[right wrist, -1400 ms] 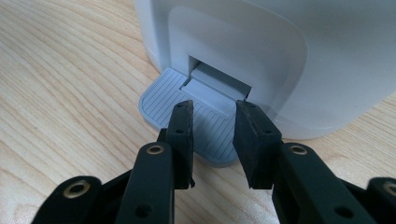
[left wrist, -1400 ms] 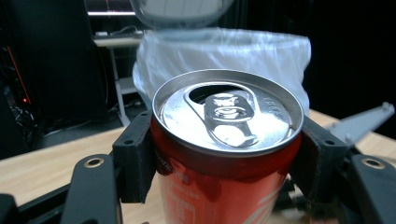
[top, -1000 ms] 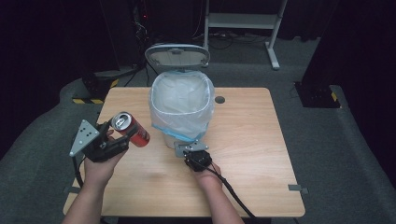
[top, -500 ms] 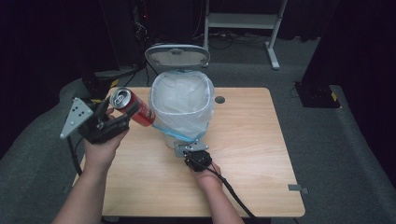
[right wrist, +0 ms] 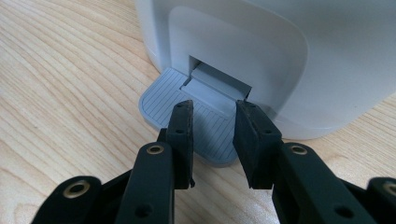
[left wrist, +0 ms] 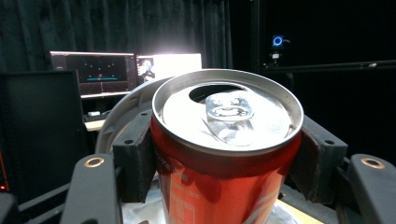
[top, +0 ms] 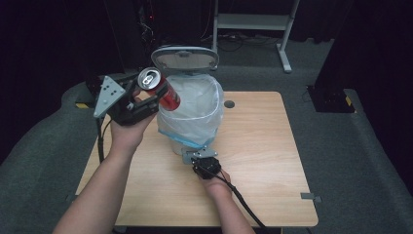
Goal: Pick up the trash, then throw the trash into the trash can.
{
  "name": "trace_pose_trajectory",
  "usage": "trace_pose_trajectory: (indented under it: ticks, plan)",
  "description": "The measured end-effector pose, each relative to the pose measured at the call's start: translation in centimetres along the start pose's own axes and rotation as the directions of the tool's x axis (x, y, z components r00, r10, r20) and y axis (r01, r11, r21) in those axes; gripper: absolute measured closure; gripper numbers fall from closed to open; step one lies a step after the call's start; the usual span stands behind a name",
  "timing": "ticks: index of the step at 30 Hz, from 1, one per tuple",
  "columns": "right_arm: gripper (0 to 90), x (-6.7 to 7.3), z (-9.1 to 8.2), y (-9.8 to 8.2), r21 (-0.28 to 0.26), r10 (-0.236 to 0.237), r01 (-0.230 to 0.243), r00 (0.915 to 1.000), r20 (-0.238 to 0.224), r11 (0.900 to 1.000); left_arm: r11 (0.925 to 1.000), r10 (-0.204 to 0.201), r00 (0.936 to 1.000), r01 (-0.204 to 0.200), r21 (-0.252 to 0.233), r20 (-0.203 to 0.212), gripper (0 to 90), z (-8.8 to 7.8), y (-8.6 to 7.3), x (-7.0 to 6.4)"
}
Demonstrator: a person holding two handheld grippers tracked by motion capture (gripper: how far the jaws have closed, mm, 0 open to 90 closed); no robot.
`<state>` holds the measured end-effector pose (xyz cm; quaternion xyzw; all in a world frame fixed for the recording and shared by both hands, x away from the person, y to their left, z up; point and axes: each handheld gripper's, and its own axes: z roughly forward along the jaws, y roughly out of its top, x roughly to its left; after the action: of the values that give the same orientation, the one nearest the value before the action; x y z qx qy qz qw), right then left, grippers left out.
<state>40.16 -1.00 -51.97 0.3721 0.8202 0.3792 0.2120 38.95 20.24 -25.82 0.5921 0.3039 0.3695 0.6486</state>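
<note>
**A:** We have the opened red aluminium drink can clamped in the left gripper, lifted off the light wooden table and tilted at the left rim of the white plastic pedal bin with its clear liner bag. In the left gripper view the two black pads press on either side of the can, just under its silver top.

**B:** And on the near side of the bin, we keep the right gripper low at its foot. In the right gripper view its jaws stand a little apart with nothing between them, tips resting on or just over the grey ribbed foot pedal. We cannot tell from the frames how hard they bear on it, but the grey oval lid stands up at the far side, so we judge the pedal is being held down.

**A:** So the step in hand is carrying the can to the open mouth. It is at the left rim, not yet over the middle of the bag.

**B:** What comes next, as we read it: bring the left gripper further right until the can hangs clear over the liner, then part the jaws and let it drop. The right must not come off the pedal before then, or the lid could fall on the can.

**A:** And the can's mouth is open and tipped, so any dregs may spill on the table's left side if we linger at the rim.
</note>
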Motion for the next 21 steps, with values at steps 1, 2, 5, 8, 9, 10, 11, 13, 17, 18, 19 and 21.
trace_pose_trajectory:
  ticks: [1,2,5,8,9,10,11,13,17,18,19,21]
  plan:
    - [67.7,0.0,0.0,0.0,0.0,-0.002,0.002,1.0,0.002,1.0,1.0,-0.001,1.0,0.001,0.001,-0.003,33.6,1.3,-0.2,-0.2]
    - [67.7,0.0,0.0,0.0,0.0,-0.001,0.001,1.0,0.001,1.0,0.9999,0.006,1.0,-0.005,0.011,-0.006,33.6,1.9,-0.4,-0.3]
    - [67.7,0.0,0.0,0.0,-0.001,-0.006,0.006,1.0,0.002,1.0,0.9997,0.011,0.9998,-0.01,0.024,-0.017,33.6,3.5,-0.9,-0.5]
    - [67.6,0.0,0.0,0.0,-0.002,-0.006,0.006,1.0,0.004,1.0,0.9995,0.008,0.9998,-0.008,0.03,-0.017,33.6,4.3,-1.4,-0.6]
    - [67.5,0.1,0.0,0.0,0.0,-0.004,0.004,1.0,0.004,1.0,0.9985,0.022,0.9994,-0.021,0.051,-0.025,33.6,4.9,-2.0,-0.8]
    - [67.5,0.1,0.0,0.0,0.0,-0.009,0.009,0.9999,0.006,1.0,0.9979,0.028,0.9991,-0.026,0.06,-0.031,33.6,5.2,-2.2,-0.8]
    - [67.5,0.1,0.0,0.0,0.0,-0.009,0.009,0.9999,0.006,1.0,0.9979,0.028,0.9991,-0.026,0.06,-0.031,33.6,5.2,-2.2,-0.8]
    - [67.4,0.0,0.0,0.0,0.0,-0.012,0.012,0.9999,0.005,1.0,0.9969,0.031,0.9982,-0.027,0.074,-0.051,33.6,5.7,-2.8,-0.7]
    - [67.4,0.1,0.0,0.0,-0.001,-0.012,0.012,0.9999,0.004,1.0,0.9946,0.011,0.9976,-0.004,0.103,-0.068,33.5,5.9,-3.5,-0.3]
    - [67.4,0.1,0.0,0.0,-0.001,-0.015,0.015,0.9999,0.005,1.0,0.9918,0.001,0.9981,0.007,0.127,-0.062,33.5,6.2,-3.8,-0.2]
    - [67.4,0.1,0.0,0.0,-0.001,-0.014,0.014,0.9999,0.005,1.0,0.9878,-0.011,0.9984,0.019,0.155,-0.056,33.3,6.4,-4.0,-0.1]
    - [67.4,0.1,0.0,0.0,-0.001,-0.012,0.012,0.9999,0.003,1.0,0.9836,-0.015,0.9985,0.024,0.179,-0.053,32.7,6.6,-4.3,0.0]
